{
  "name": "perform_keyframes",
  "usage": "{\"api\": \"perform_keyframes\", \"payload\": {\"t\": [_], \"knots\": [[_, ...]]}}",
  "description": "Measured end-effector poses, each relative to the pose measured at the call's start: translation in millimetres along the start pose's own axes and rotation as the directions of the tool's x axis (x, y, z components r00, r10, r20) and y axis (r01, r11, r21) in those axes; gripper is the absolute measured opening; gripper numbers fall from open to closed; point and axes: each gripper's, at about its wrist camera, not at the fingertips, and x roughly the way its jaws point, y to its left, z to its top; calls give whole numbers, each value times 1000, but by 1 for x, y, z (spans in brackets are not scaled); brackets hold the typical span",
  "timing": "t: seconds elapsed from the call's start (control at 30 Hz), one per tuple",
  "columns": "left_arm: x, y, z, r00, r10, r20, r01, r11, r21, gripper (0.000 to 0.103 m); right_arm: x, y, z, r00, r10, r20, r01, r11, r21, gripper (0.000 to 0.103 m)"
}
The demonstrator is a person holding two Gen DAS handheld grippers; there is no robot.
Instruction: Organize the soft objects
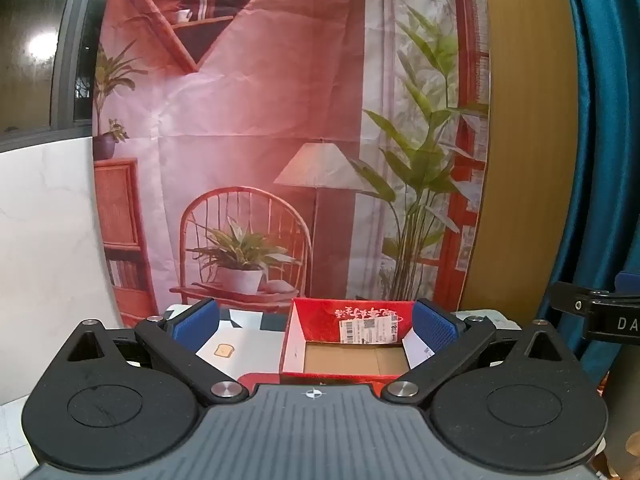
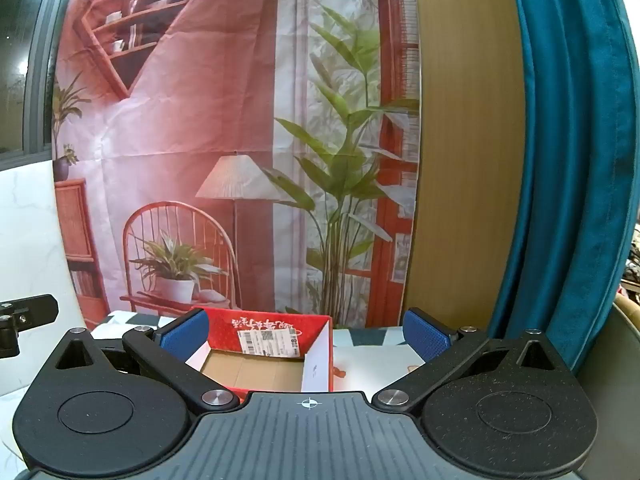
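Observation:
An open red cardboard box with a white barcode label on its far wall stands on the table; its brown floor shows nothing inside. It also shows in the right wrist view. My left gripper is open and empty, its blue pads wide apart, the box ahead and slightly right. My right gripper is open and empty, with the box ahead and slightly left. No soft object is in view.
A white mat with a toast print covers the table left of the box. A printed room backdrop hangs behind the table. A blue curtain hangs at the right. The other gripper's edge shows at the right.

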Motion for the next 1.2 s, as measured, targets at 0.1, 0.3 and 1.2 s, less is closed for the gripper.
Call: {"api": "perform_keyframes", "payload": {"t": [0.1, 0.3, 1.2], "knots": [[3, -1, 0, 1000, 20, -15, -19, 1000, 11, 103, 0, 0, 0, 1000, 0, -3, 0, 1000, -1, 103], [7, 2, 4, 999, 20, -34, -20, 1000, 11, 103, 2, 0, -1, 1000, 1, -7, -1, 1000, 0, 103], [2, 0, 1, 1000, 16, -11, -16, 1000, 17, 103, 1, 2, -4, 1000, -2, -1, 2, 1000, 1, 103]]}}
